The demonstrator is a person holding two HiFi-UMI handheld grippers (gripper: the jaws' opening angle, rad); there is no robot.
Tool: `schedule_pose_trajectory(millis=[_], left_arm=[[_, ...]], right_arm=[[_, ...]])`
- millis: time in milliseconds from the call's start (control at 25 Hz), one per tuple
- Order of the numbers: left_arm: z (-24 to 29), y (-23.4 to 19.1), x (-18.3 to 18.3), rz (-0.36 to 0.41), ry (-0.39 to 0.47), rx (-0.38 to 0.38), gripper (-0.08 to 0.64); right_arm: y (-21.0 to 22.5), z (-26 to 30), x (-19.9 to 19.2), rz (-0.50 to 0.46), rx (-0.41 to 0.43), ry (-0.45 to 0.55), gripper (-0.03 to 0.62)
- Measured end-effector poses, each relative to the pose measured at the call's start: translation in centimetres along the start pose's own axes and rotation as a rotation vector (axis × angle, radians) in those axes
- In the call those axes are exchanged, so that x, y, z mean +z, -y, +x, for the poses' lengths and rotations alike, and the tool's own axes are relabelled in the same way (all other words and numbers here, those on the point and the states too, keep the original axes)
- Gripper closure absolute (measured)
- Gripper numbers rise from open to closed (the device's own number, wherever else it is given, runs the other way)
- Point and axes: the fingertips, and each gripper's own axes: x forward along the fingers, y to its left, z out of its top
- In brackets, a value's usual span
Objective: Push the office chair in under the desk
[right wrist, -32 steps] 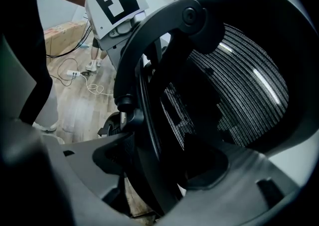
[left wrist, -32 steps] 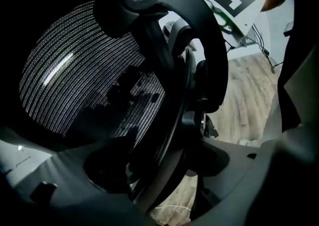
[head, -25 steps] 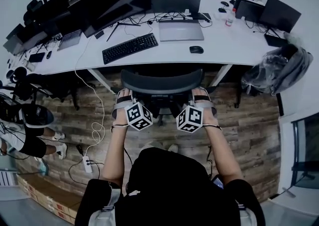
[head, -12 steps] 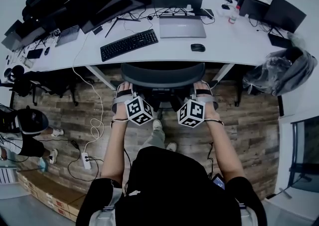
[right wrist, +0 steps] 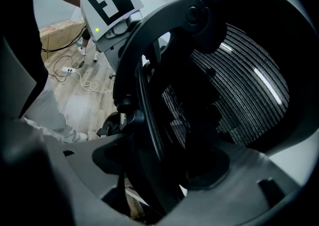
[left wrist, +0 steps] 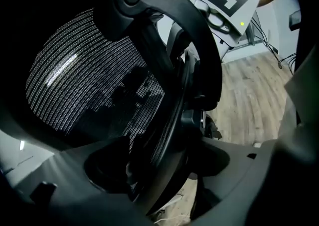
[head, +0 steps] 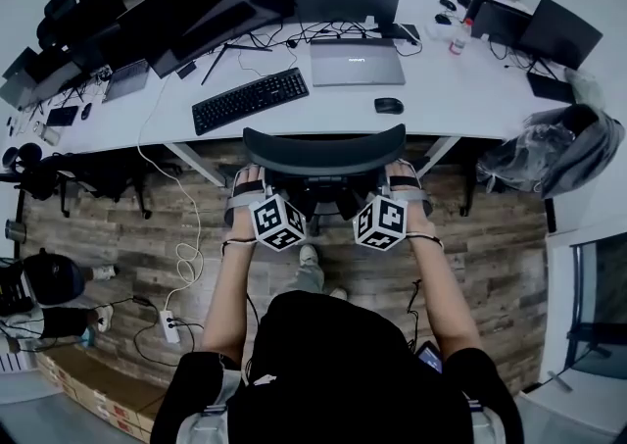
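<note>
Before one desk [head: 441, 111], two hand-held grippers [head: 247, 183] [head: 402, 177] clamped on one office chair [head: 323, 150]

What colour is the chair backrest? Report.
Black mesh office chair backrest; left gripper view shows it best.

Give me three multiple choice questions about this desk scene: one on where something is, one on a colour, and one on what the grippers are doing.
1. In the head view, where is the mouse?
A) right of the keyboard
B) left of the keyboard
C) on the floor

2. What colour is the top of the desk?
A) black
B) white
C) red

3. What stands between the fingers of the left gripper and the right gripper?
A) nothing
B) a cup
C) the backrest frame of the office chair

Answers:
1 A: the mouse lies on the desk past the keyboard's right end.
2 B: the top shows white around the gear.
3 C: each gripper view shows the dark frame clamped between its fingers.
</note>
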Motion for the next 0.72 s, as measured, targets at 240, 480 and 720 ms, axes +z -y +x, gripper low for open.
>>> schedule_pose_trajectory(millis=[240,480,720], left_arm=[[2.2,-1.5,0.6,-0.006,0.021,-0.001,0.201],[4.1,-3.0,1.0,-0.007,0.036,-0.015,0.201],[5.7,-4.2,1.4,-0.008,0.046,-0.023,0.201]], right_arm=[[2.0,2.1,-0.8,-0.002,-0.003,-0.016,0.288],[3.8,4.1,-1.4,-0.004,0.003,-0.032,0.288],[5.3,5.6,-1.9,-0.004,-0.002,-0.044,0.288]])
